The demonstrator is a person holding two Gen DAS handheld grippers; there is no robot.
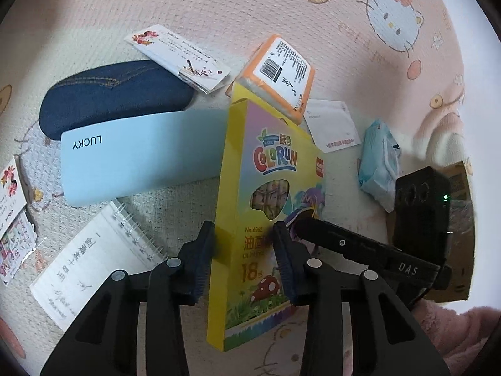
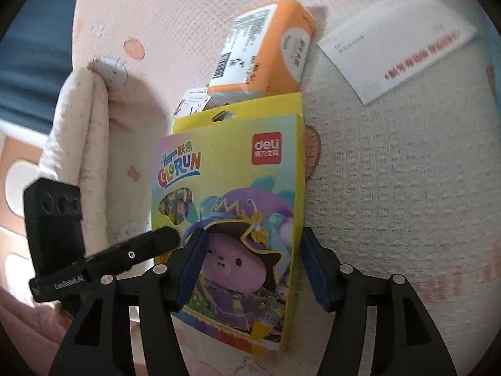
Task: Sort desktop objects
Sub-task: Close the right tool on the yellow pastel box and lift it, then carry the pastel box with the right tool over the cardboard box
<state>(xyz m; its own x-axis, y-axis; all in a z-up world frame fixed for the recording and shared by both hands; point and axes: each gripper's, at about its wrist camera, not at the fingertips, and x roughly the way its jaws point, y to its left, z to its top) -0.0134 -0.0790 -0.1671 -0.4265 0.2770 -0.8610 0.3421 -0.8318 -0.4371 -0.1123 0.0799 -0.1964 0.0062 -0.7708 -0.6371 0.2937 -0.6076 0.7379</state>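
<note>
The pink cartoon-print mat [image 1: 219, 15] carries everything. On it lies the yellow crayon box [image 1: 266, 163] — the landmark here. To its left in the left wrist view sit the pale blue case [image 1: 131, 159] marked LUCKY, tucked against the box's edge, and the denim case [image 1: 109, 100] just beyond that; a spiral notebook [image 1: 94, 263] lies nearer the camera on the same side. At the box's far end an orange packet [image 1: 281, 72] overlaps its top flap. A white card [image 1: 335, 125] lies just right of the box, a blue tissue pack [image 1: 379, 163] farther right.

The left gripper [image 1: 244, 244] straddles the box's near half, pads touching or almost touching its left edge and face — a firm clench cannot be told. The right gripper [image 2: 250, 263] brackets the same box, its jaws spread with a gap at the right edge, released.
</note>
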